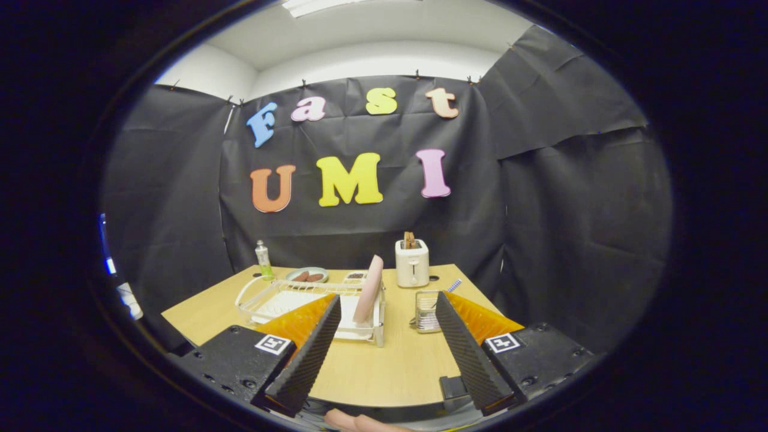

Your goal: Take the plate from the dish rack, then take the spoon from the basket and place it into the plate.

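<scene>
The gripper (pixel 390 306) hovers level over the near edge of the table (pixel 390 366), its fingers spread wide and holding nothing. Beyond them, a plate (pixel 368 289) stands on edge in the rack (pixel 288 300); the left finger covers part of the rack. The right finger partly hides the basket (pixel 426 312), and the spoon (pixel 454 285) shows little more than its handle end. A toaster (pixel 412 263), bottle (pixel 263 260) and dish (pixel 306 275) line the far side.
</scene>
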